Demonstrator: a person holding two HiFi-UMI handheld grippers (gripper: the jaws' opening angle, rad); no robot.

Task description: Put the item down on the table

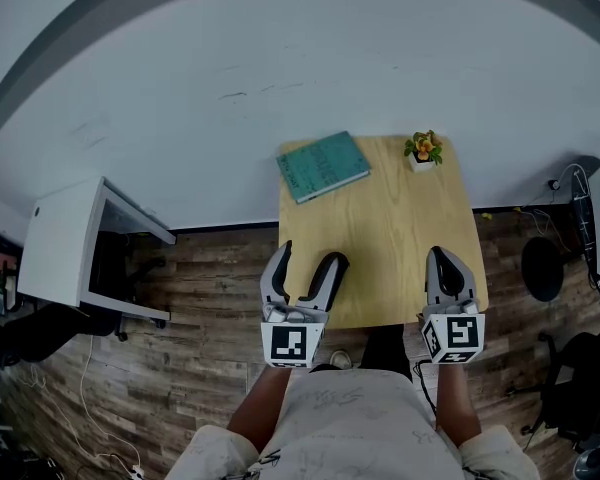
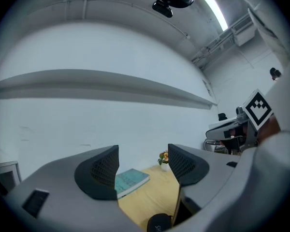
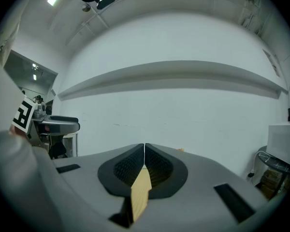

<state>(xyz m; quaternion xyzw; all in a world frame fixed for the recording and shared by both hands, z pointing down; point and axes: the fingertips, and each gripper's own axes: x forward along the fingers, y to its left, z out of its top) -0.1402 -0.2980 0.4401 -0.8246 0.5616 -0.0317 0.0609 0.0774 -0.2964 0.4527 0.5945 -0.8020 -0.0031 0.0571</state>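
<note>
A teal book (image 1: 322,165) lies flat on the far left corner of the small wooden table (image 1: 390,238); the left gripper view shows the book (image 2: 129,180) ahead between the jaws. My left gripper (image 1: 310,256) hangs over the table's near left edge, open, with nothing between its fingers (image 2: 104,170). My right gripper (image 1: 445,258) is over the near right edge, shut and empty. In the right gripper view its pads (image 3: 135,166) meet, with only a strip of table (image 3: 141,192) below.
A small potted plant (image 1: 423,150) stands at the table's far right corner, also seen as the plant (image 2: 163,158) in the left gripper view. A white desk (image 1: 65,243) stands to the left, a black chair (image 1: 543,268) to the right. A white wall is behind the table.
</note>
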